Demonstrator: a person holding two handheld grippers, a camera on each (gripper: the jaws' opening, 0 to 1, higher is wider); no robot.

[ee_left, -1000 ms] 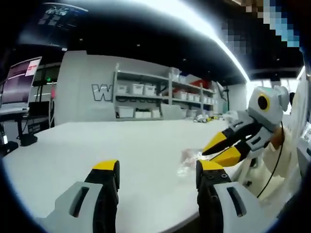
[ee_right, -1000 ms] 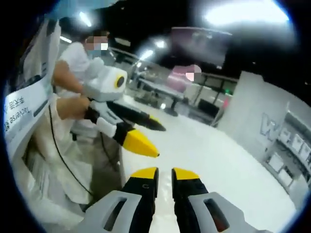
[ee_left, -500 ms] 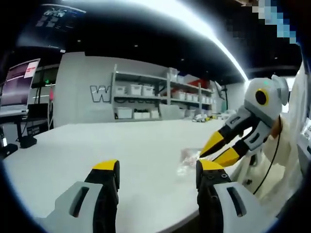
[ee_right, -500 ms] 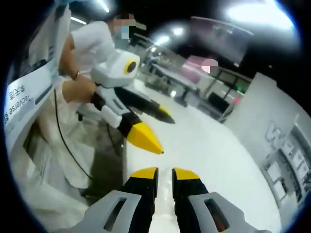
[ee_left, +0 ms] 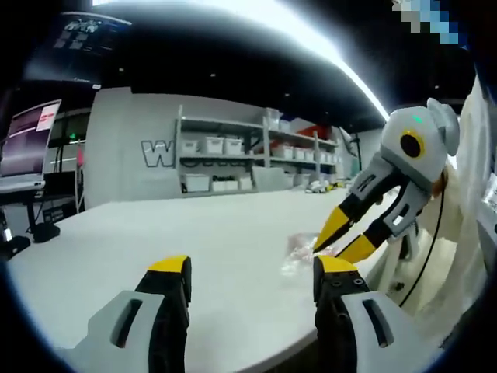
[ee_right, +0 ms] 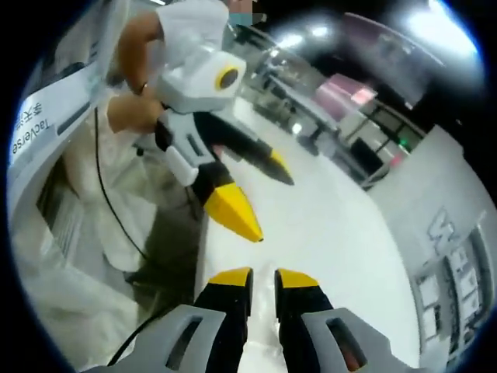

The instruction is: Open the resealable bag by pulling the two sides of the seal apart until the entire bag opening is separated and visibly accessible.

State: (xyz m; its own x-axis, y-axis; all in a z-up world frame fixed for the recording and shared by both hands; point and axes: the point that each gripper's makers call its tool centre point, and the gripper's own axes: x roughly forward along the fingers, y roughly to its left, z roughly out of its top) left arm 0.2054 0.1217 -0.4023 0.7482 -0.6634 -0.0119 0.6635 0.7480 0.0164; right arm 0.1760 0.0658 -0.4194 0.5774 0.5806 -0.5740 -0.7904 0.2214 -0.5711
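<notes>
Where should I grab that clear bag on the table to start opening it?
The bag lies flat and crumpled near the table's near edge, its seal too blurred to locate. Probably pinch a raised edge from above, with the right gripper, poised beside it.

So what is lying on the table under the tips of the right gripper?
A clear, crumpled resealable bag lies on the white table, below the right gripper. Its seal and any contents are too blurred to tell.

left tongs (ee_left: pixel 251 276): jaws spread wide, nothing between | right tongs (ee_right: pixel 263 277): jaws close together, narrow gap, nothing gripped | both held level, well apart
</notes>
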